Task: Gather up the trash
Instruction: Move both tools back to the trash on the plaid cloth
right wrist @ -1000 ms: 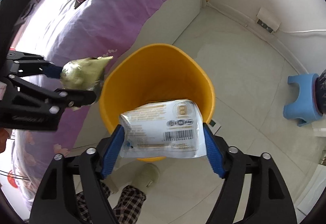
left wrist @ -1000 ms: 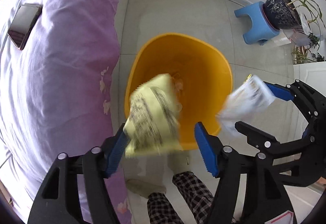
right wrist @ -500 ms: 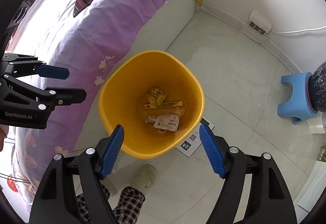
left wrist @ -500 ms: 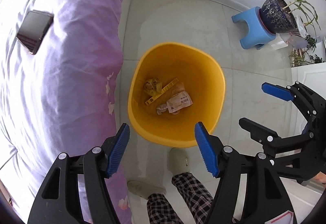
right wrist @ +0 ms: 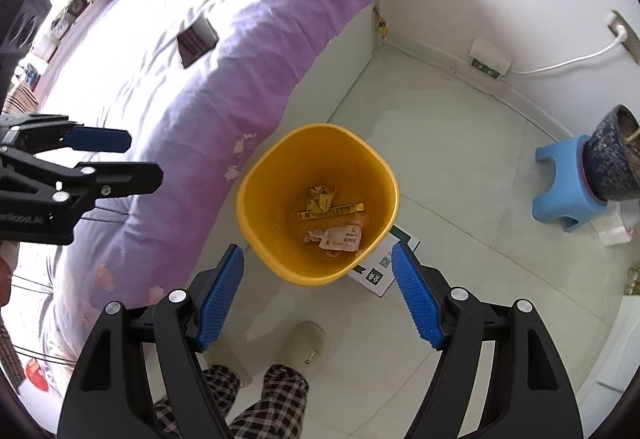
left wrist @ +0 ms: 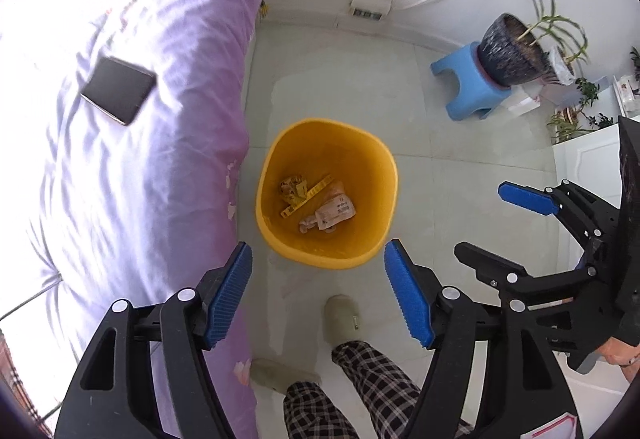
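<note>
A yellow trash bin [left wrist: 372,159] stands on the floor beside the bed; it also shows in the right wrist view [right wrist: 256,179]. Inside lie a yellow wrapper [left wrist: 293,186], a yellow strip [right wrist: 332,211] and a white packet [left wrist: 335,210]; the packet also shows in the right wrist view [right wrist: 342,237]. My left gripper [left wrist: 318,293] is open and empty, high above the bin's near side. My right gripper [right wrist: 318,295] is open and empty, also above the bin. Each gripper shows in the other's view, the right one [left wrist: 504,227] and the left one [right wrist: 124,159].
A bed with a purple cover [left wrist: 132,143] lies at the left, with a dark phone [left wrist: 118,90] on it. A blue stool [left wrist: 472,87] bearing a potted plant [left wrist: 516,55] stands at the right. A white card [right wrist: 380,271] lies by the bin. The person's slippered foot [left wrist: 340,315] is below.
Both grippers opened and dropped the yellow wrapper and the white packet into the bin. Both grippers then rose higher above the bin.
</note>
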Demonstrator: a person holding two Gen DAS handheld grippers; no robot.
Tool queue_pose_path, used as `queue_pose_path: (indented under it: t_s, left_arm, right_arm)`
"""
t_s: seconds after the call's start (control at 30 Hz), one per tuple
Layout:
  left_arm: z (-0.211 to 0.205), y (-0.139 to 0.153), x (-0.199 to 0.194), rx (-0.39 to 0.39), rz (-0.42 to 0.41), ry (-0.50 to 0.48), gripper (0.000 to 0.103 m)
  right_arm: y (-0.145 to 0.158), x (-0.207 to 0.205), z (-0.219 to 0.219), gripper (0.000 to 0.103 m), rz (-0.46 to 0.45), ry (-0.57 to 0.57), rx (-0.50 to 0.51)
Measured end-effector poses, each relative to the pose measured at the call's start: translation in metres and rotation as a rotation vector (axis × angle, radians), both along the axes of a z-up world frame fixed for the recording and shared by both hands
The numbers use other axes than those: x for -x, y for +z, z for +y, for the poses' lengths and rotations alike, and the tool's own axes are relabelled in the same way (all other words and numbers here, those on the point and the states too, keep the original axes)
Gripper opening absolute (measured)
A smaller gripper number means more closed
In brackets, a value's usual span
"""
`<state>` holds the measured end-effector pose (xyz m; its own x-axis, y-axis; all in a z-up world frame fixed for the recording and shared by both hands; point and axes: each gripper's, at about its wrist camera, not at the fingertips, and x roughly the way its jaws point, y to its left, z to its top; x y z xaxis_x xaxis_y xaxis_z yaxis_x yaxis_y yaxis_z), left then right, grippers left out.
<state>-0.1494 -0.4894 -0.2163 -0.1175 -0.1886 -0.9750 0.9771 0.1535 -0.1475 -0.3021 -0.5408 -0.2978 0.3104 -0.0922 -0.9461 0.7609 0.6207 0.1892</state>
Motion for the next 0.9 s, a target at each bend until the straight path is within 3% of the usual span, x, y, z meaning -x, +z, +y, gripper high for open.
queue_pose_path:
  t_s: [0.27, 0.5, 0.67, 0.9]
  left_arm:
    - [0.044, 0.073, 0.000, 0.129, -0.044, 0.017, 0.071]
    - [0.107, 0.124, -0.014, 0.263, -0.118, 0.130, 0.074]
    - [0.161, 0.138, -0.030, 0.297, -0.146, 0.243, 0.076]
    - [0.254, 0.138, -0.075, 0.284, -0.194, 0.495, 0.076]
  right_arm:
    - [0.068, 0.009, 0.030, 0.077, -0.046, -0.050, 0.078]
    - [0.128, -0.005, 0.064, 0.078, -0.110, -0.012, 0.179]
    - [0.166, -0.034, 0.099, 0.079, -0.184, 0.098, 0.227]
    - [0.197, -0.097, 0.159, 0.079, -0.270, 0.304, 0.235]
